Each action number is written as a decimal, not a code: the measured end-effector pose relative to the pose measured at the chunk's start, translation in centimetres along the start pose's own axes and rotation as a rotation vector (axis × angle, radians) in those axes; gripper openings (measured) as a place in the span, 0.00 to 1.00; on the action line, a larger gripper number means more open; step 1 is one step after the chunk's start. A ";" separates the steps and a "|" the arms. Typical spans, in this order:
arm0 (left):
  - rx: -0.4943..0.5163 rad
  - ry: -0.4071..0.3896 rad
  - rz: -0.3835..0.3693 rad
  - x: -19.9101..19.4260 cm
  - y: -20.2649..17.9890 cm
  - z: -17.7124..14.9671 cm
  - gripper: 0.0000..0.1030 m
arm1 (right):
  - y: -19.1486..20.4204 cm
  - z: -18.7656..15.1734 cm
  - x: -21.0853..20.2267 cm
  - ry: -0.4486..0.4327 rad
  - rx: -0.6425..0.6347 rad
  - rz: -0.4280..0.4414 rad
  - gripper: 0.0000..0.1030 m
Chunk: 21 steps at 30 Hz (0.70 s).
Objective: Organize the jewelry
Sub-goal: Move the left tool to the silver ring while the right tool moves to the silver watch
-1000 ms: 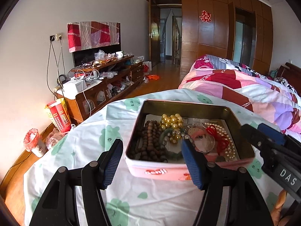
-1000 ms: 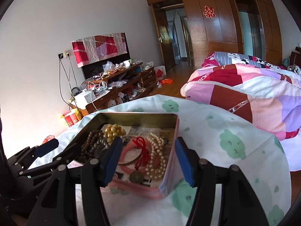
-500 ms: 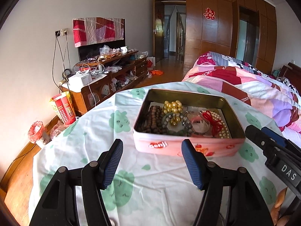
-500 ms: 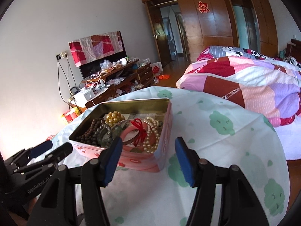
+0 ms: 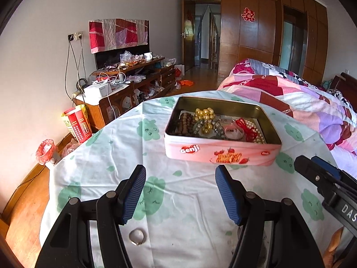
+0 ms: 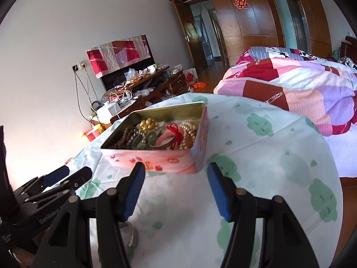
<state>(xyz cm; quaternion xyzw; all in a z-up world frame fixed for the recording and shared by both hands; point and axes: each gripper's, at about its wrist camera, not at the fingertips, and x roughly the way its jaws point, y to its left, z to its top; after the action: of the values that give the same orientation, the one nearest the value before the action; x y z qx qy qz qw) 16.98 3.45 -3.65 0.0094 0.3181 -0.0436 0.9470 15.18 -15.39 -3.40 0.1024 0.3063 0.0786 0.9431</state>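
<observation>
A pink open tin (image 5: 221, 151) sits on the table and holds brown beads (image 5: 185, 124), gold pearls (image 5: 204, 114), a pink bangle with red ribbon (image 5: 234, 131) and a pearl string. The tin also shows in the right wrist view (image 6: 156, 158). A silver ring (image 5: 137, 236) lies on the cloth close in front, between my left fingers. My left gripper (image 5: 180, 196) is open and empty, short of the tin. My right gripper (image 6: 176, 192) is open and empty, near the tin's right front corner. A pale ring-like object (image 6: 131, 236) lies behind its left finger.
The table has a white cloth with green prints (image 5: 156, 156). A bed with a patchwork quilt (image 5: 301, 98) stands at the right. A cluttered TV cabinet (image 5: 125, 89) stands by the left wall. The right gripper's tip (image 5: 321, 178) shows at the left view's right edge.
Both grippers have drawn back from the tin toward the table's near edge and stayed open. The silver ring has come into the left view.
</observation>
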 end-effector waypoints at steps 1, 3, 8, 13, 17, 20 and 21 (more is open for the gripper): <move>-0.001 0.002 0.001 -0.1 0.1 -0.1 0.63 | 0.1 -0.2 -0.1 0.006 -0.005 0.002 0.60; -0.003 0.005 -0.001 -0.3 0.2 -0.3 0.63 | 0.3 -0.6 -0.3 0.016 -0.013 0.005 0.60; 0.006 0.013 0.003 -0.5 0.2 -1.0 0.63 | 0.5 -1.2 -1.1 0.027 -0.024 0.018 0.60; 0.013 0.019 -0.017 -1.1 0.4 -1.7 0.63 | 0.6 -1.6 -1.4 0.039 -0.027 0.032 0.60; -0.009 0.024 -0.079 -2.1 1.4 -2.5 0.63 | 0.8 -1.9 -1.9 0.046 -0.038 0.042 0.60; -0.034 0.028 -0.116 -2.7 2.5 -3.2 0.63 | 1.0 -2.2 -2.1 0.052 -0.042 0.046 0.60; -0.044 0.028 -0.121 -2.9 3.1 -3.4 0.63 | 1.0 -2.3 -2.2 0.056 -0.042 0.048 0.60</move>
<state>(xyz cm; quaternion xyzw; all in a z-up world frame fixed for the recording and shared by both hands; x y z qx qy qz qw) 12.89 6.89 -4.63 -0.0298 0.3322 -0.0935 0.9381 11.98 -14.55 -3.74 0.0875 0.3284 0.1104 0.9340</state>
